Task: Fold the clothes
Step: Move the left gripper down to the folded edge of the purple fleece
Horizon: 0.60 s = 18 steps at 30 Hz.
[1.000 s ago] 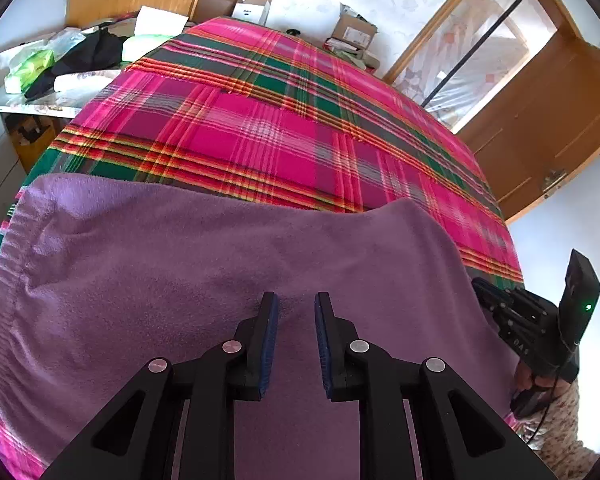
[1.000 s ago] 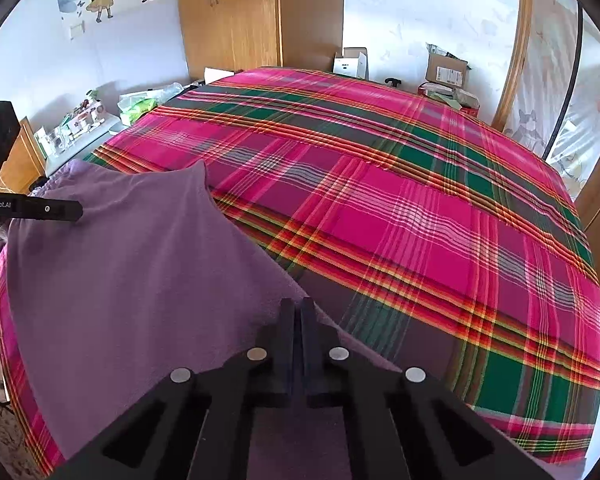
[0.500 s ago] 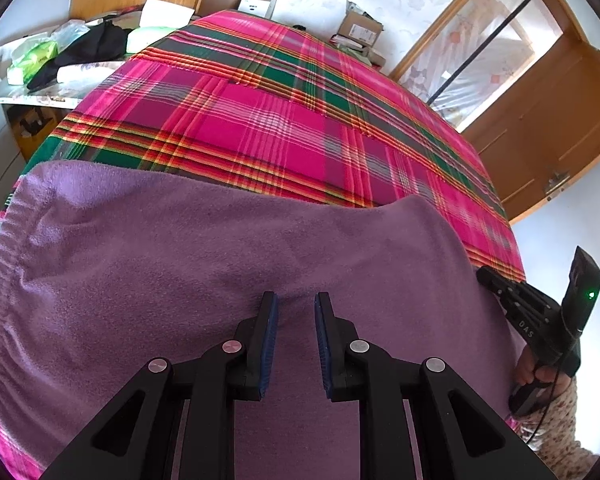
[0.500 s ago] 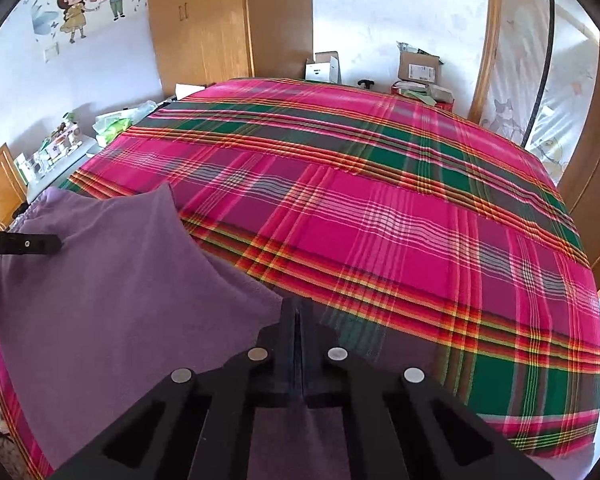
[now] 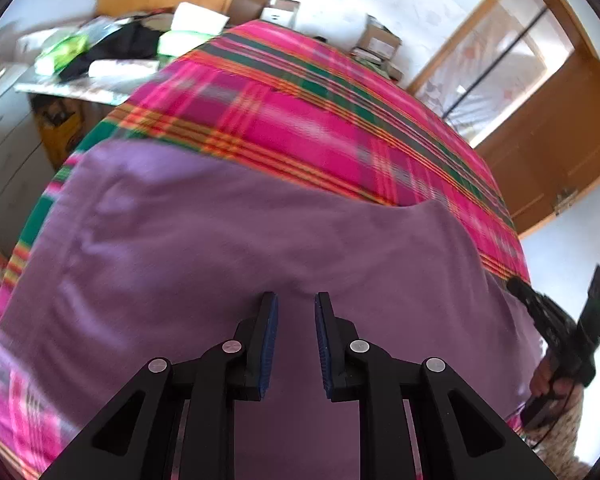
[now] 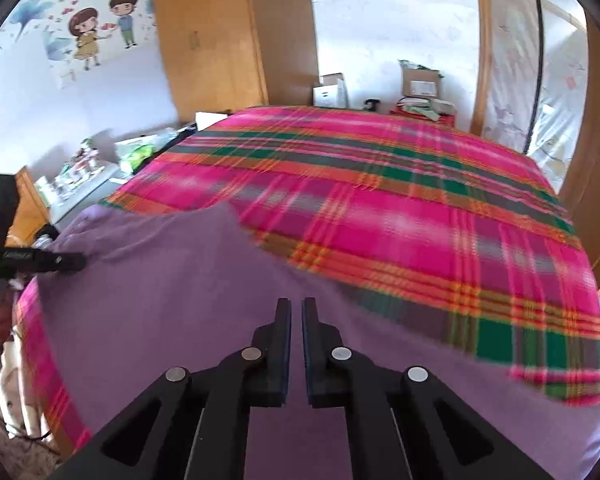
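Left wrist view gives me the bed first: its pink, green and orange plaid bedspread (image 5: 300, 128) fills most of the picture and runs away toward a wooden wardrobe door (image 5: 560, 152) at the far right. A cluttered side table (image 5: 100, 60) sits just beside the bed at the upper left, though blur keeps me from naming what is piled on it. On the near end of the bedspread I see the purple fleece garment (image 5: 260, 248) lying spread out flat, one pointed corner reaching toward the bed's right edge. My left gripper (image 5: 296, 306) hangs over the middle of the garment with its jaws a narrow way apart and nothing pinched between the blue pads. From the right wrist view, my right gripper (image 6: 296, 310) sits over the garment's near right part; its jaws have just been opening and now show a thin slit, with no cloth between them.
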Available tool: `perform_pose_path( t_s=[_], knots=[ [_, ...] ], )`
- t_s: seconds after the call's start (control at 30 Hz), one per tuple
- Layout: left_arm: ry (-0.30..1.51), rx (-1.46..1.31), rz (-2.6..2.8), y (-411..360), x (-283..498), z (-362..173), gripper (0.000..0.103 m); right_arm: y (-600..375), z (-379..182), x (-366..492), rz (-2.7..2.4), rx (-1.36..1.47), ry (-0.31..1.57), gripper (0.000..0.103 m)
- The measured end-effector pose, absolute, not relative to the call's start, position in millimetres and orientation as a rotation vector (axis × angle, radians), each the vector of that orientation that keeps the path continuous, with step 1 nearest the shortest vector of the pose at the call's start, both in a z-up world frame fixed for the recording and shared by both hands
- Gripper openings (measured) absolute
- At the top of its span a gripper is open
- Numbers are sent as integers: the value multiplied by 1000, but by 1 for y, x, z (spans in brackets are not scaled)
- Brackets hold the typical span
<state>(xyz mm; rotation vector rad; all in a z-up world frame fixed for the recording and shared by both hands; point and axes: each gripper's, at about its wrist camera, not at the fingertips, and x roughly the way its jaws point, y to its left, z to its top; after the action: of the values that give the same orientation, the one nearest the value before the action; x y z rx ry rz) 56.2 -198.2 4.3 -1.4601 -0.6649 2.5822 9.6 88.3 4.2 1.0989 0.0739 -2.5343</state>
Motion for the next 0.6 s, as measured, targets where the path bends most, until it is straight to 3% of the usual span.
perform_pose_path(
  t_s=[0.33,0.6],
  knots=[
    [-732,-1440,2631,-226,104,2,20,56,-14,77,-2458,1051,220,21],
    [-719,-1421,2631,-227,127,-2,20,49,-28,98,-2428,1094,195,21]
  ],
)
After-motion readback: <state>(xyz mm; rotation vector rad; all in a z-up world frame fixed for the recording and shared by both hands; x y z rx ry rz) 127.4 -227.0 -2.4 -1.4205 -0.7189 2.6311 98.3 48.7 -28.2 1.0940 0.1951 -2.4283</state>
